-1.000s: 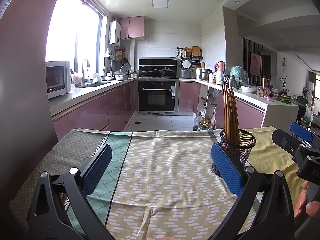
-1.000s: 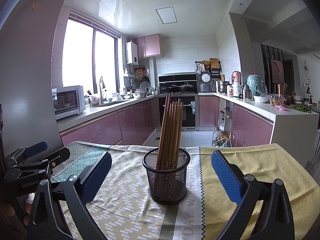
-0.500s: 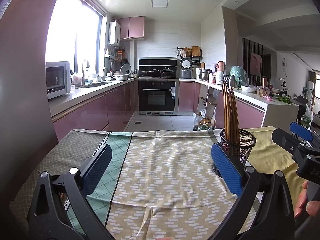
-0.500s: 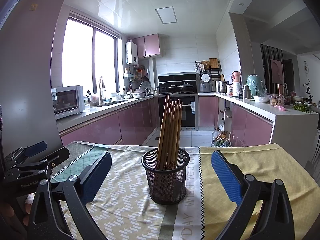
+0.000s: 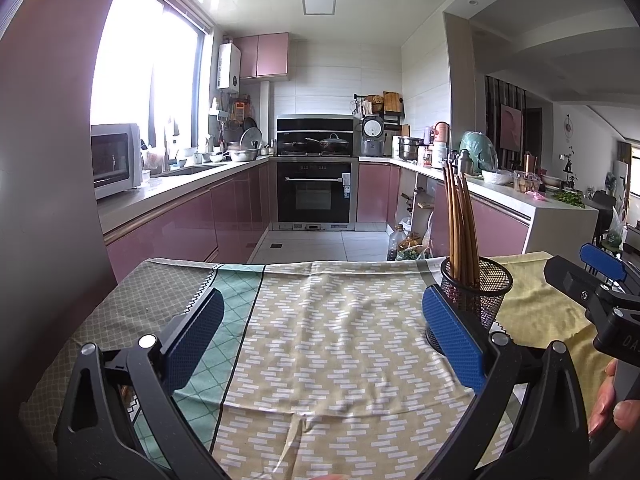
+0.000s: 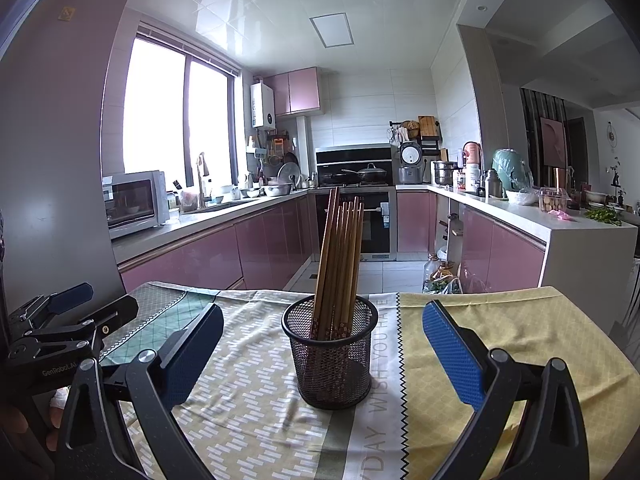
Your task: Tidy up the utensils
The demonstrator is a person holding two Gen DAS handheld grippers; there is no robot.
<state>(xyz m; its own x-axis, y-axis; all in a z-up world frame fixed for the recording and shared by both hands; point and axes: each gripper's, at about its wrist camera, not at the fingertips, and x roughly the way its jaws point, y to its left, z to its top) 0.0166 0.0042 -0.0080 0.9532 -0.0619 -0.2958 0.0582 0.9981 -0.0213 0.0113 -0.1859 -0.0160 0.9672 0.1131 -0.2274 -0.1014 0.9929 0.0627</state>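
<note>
A black mesh cup stands upright on the patterned cloth, holding several brown chopsticks that lean slightly left. My right gripper is open, its blue pads either side of the cup and nearer the camera, touching nothing. In the left wrist view the same cup with its chopsticks sits just behind the right pad. My left gripper is open over bare cloth with nothing between its fingers.
The table wears a patchwork cloth of grey, green, tan and yellow panels. Behind it lie a pink-cabinet kitchen, an oven and a white counter at right. Each view shows the other gripper at its edge.
</note>
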